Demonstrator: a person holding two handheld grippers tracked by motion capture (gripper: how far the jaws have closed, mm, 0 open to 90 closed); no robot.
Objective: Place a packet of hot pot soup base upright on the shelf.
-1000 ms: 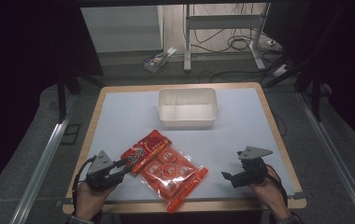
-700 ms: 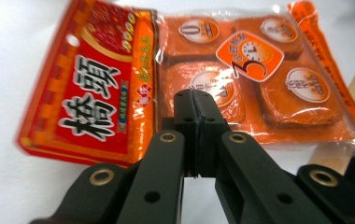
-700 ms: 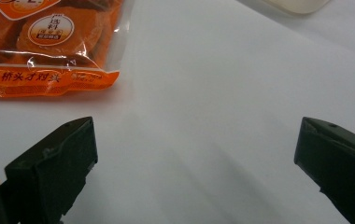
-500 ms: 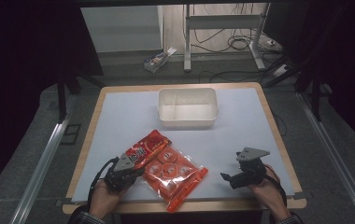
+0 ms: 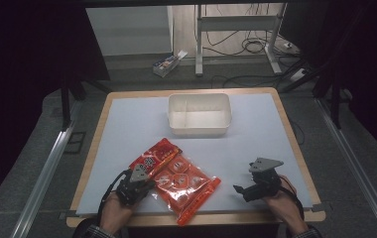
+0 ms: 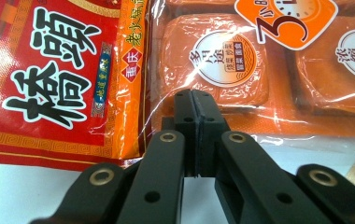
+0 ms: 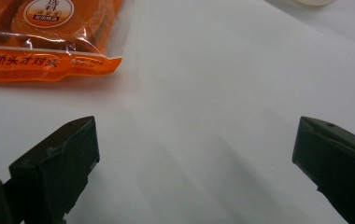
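Observation:
Two snack packets lie overlapping near the table's front edge: a red packet (image 5: 154, 154) (image 6: 59, 79) with large characters, and an orange packet (image 5: 186, 186) (image 6: 241, 60) (image 7: 35, 46) of round cakes in clear film. My left gripper (image 5: 148, 182) (image 6: 194, 107) sits at the near left edge of the orange packet, beside the red one. Its jaws are pressed together, pinching the packet's clear film seam. My right gripper (image 5: 238, 191) (image 7: 194, 154) rests low over the bare table to the right of the orange packet, jaws wide apart with nothing between them.
A white rectangular bin (image 5: 199, 115) stands empty at the middle back of the white table top (image 5: 127, 124). Its rim (image 7: 311, 1) peeks in at the top of the right gripper view. Metal frame rails run along both sides of the table.
My left gripper has moved right and forward up to the packets, and its jaws have closed on the orange packet's edge. The right gripper has stayed put.

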